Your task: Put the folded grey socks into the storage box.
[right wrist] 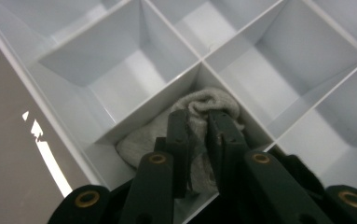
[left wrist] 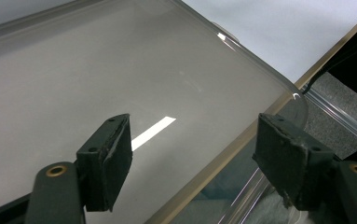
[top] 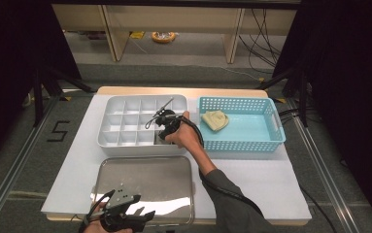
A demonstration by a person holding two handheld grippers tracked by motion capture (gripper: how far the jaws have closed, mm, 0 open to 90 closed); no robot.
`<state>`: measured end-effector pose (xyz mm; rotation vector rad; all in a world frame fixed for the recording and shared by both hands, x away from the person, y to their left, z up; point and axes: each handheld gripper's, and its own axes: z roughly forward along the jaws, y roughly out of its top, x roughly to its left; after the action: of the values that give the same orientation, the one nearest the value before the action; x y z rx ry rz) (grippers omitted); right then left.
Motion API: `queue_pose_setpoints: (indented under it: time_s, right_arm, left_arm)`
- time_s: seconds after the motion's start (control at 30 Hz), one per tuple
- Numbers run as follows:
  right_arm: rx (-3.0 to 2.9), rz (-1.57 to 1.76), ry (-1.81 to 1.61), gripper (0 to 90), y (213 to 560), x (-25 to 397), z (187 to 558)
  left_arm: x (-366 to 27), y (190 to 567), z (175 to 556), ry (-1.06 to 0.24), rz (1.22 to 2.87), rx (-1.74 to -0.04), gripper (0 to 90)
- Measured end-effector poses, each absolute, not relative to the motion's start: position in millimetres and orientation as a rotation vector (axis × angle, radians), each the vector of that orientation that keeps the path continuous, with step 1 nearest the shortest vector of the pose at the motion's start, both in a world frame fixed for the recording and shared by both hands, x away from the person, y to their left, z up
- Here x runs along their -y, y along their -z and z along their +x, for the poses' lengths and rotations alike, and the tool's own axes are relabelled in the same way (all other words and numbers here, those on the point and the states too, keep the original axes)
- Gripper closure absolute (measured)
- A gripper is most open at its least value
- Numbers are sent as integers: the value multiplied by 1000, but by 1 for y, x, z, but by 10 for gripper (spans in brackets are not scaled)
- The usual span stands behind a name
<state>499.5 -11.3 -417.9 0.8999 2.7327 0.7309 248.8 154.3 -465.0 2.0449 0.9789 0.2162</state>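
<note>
In the high view, the right gripper (top: 165, 127) dips into a near-row compartment of the white divided organizer (top: 125, 121), at 12 o'clock from the steel tray (top: 174, 194). In the left gripper view, the left gripper (left wrist: 192, 154) gapes wide over that tray's edge. In the right gripper view, narrow jaws pinch a pale rolled sock (right wrist: 199, 109) inside the compartment.

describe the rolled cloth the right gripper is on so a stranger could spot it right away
Find the white divided organiser at the back left of the table, beside the blue basket. In a front-row compartment, the right gripper pinches a small off-white rolled cloth. The compartments seen around it are bare.
</note>
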Motion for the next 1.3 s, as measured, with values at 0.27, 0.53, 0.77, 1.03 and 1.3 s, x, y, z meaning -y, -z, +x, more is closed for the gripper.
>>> queue_pose_setpoints:
  time_s: [0.27, 0.53, 0.77, 1.03, 1.3]
  right_arm:
    - [-2737, 941, -734, 703, 421, 9, 498]
    - [-2647, 1040, -916, 533, 390, 32, 495]
    - [-2585, 1083, -951, 452, 379, 62, 495]
    - [-2507, 1151, -980, 389, 371, 101, 498]
    - [-2444, 1233, -995, 371, 366, 134, 502]
  left_arm:
    - [-155, 465, 249, -208, 2044, -980, 269]
    - [-155, 464, 249, -217, 2026, -983, 268]
    - [-154, 464, 249, -213, 2009, -997, 267]
    - [-155, 465, 249, -220, 2024, -994, 265]
    - [-156, 464, 250, -214, 2030, -991, 265]
